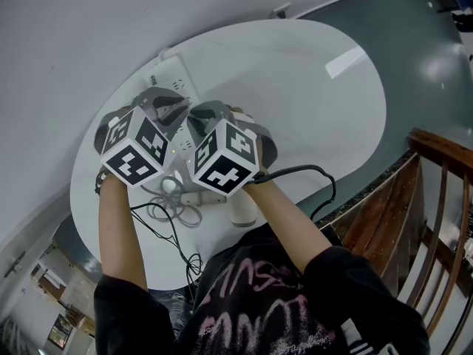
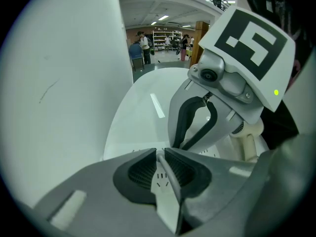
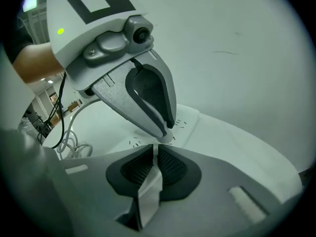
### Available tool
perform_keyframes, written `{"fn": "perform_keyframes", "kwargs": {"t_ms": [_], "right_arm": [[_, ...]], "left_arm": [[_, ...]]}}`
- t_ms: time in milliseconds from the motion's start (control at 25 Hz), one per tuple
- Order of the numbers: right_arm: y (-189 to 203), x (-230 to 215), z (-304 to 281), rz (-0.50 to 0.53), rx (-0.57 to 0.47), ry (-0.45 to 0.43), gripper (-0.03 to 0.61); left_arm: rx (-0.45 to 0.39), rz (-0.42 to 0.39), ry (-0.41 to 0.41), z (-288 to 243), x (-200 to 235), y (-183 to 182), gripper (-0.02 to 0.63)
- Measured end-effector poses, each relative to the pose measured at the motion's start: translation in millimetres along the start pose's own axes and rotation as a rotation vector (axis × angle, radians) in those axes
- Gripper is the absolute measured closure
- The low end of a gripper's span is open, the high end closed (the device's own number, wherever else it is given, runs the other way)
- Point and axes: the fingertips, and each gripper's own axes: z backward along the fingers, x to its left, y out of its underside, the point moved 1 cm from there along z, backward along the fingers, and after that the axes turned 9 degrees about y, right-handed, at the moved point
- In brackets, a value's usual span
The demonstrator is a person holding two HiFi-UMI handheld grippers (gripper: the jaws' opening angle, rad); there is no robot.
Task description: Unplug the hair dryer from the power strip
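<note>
surface: white oval surface (image 1: 310,95) by a wall; strip (image 1: 176,76) lies at its far left.
left claw (image 2: 160,154): tips pinched together, pressed down on the strip at a small white bump (image 3: 167,138), probably the plug, ready to pull.
right claw (image 3: 154,149): all but closed, empty, just beside, likely steadying the strip.
dryer (image 1: 244,211): near side, by its coiled cord (image 1: 174,211).

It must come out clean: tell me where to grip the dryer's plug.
Grip the plug by its low white body, jaws straight down from above: it sits flat on the power strip, so it should pull upward. The left gripper is tip-down on it.
</note>
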Motion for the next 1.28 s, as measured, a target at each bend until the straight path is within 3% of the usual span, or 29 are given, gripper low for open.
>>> {"fn": "perform_keyframes", "kwargs": {"t_ms": [120, 400, 920, 1120, 1280], "right_arm": [[-0.2, 3.0, 0.1, -0.028, -0.002, -0.024, 0.473], [0.8, 2.7, 0.3, 0.08, -0.003, 0.017, 0.506], [-0.3, 0.8, 0.9, 0.004, -0.054, 0.029, 0.526], [0.7, -0.1, 1.2, -0.019, -0.071, 0.042, 0.526], [0.2, -2.2, 1.2, -0.034, -0.065, 0.048, 0.539]], "left_arm": [[0.003, -0.002, 0.0, -0.1, 0.1, 0.7, 0.558], [0.01, -0.002, 0.001, 0.0, -0.1, -0.5, 0.558], [0.013, 0.018, 0.005, 1.3, -0.6, 0.3, 0.561], [-0.012, 0.066, 0.019, 1.9, 1.2, 0.7, 0.561], [0.083, -0.034, -0.01, 0.3, -2.0, -1.6, 0.563]]}}
